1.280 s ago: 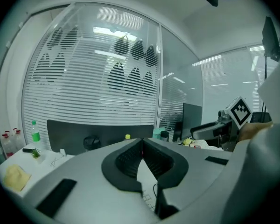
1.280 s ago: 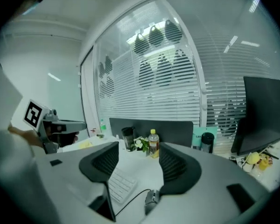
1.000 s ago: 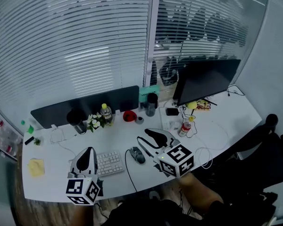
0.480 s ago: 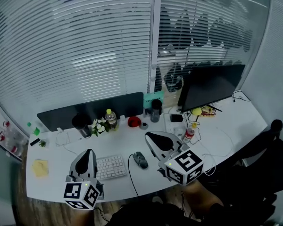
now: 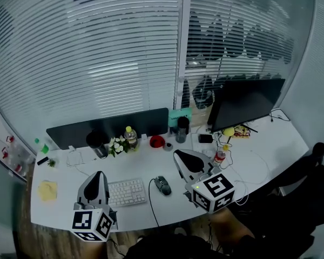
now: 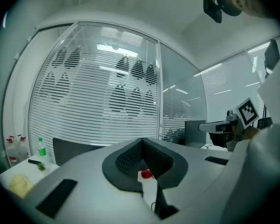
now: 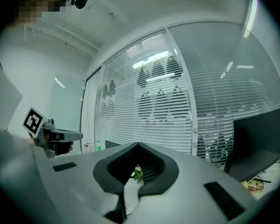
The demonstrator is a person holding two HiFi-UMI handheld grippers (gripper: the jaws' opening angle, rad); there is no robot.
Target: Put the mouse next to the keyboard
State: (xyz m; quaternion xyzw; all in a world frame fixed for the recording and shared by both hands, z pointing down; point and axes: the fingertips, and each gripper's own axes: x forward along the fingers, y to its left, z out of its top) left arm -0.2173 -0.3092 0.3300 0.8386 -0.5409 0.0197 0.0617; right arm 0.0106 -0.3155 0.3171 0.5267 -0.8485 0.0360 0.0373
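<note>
The dark mouse [image 5: 162, 185] lies on the white desk [image 5: 270, 150], just right of the white keyboard [image 5: 126, 192], with its cable running to the front edge. My left gripper [image 5: 97, 176] hovers over the keyboard's left end, shut and empty. My right gripper [image 5: 178, 154] hangs right of and beyond the mouse, shut with nothing between its jaws. In the left gripper view the left gripper [image 6: 142, 141] has its jaws together, and a red bowl [image 6: 146, 174] shows through the hollow. The right gripper [image 7: 137, 144] looks the same in its own view. Neither gripper view shows the mouse or the keyboard.
Along the back of the desk stand a dark panel [image 5: 113, 124], a black cup [image 5: 97, 142], flowers [image 5: 117, 144], a bottle [image 5: 131, 136], a red bowl [image 5: 156, 141], a dark tumbler [image 5: 182, 128] and a monitor [image 5: 248, 99]. A yellow cloth [image 5: 47, 190] lies far left. A small bottle [image 5: 221, 155] and cables sit right of my right gripper.
The right gripper's jaws, spread beside the mouse a second ago, have closed empty. Both grippers have lifted. The mouse stays beside the keyboard.
</note>
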